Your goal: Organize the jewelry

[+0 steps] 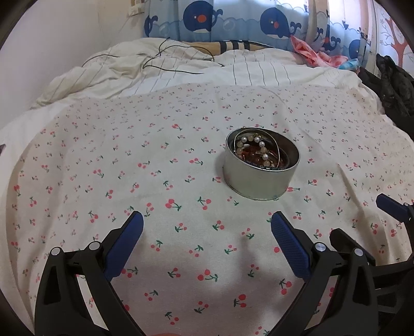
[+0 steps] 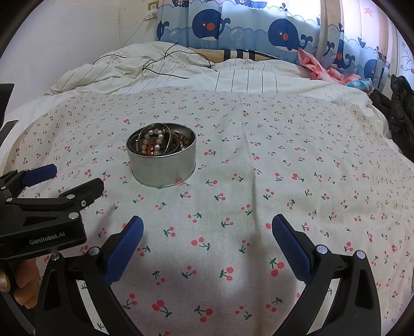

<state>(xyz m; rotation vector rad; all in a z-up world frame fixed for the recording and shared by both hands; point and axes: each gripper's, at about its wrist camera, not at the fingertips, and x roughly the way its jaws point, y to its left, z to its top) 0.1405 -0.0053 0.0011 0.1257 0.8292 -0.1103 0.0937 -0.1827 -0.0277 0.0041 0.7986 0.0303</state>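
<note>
A round silver tin stands on the cherry-print cloth. It holds a tangle of jewelry: a pearl bead bracelet, amber beads and thin metal bangles. In the right wrist view the tin sits ahead to the left, with the jewelry inside. My left gripper is open and empty, short of the tin and to its left. My right gripper is open and empty, short of the tin and to its right. The left gripper also shows in the right wrist view, and the right gripper at the left view's right edge.
A rumpled striped duvet with a thin black cable lies behind the cloth. Whale-print curtains hang at the back. Pink clothes and a dark garment lie at the far right.
</note>
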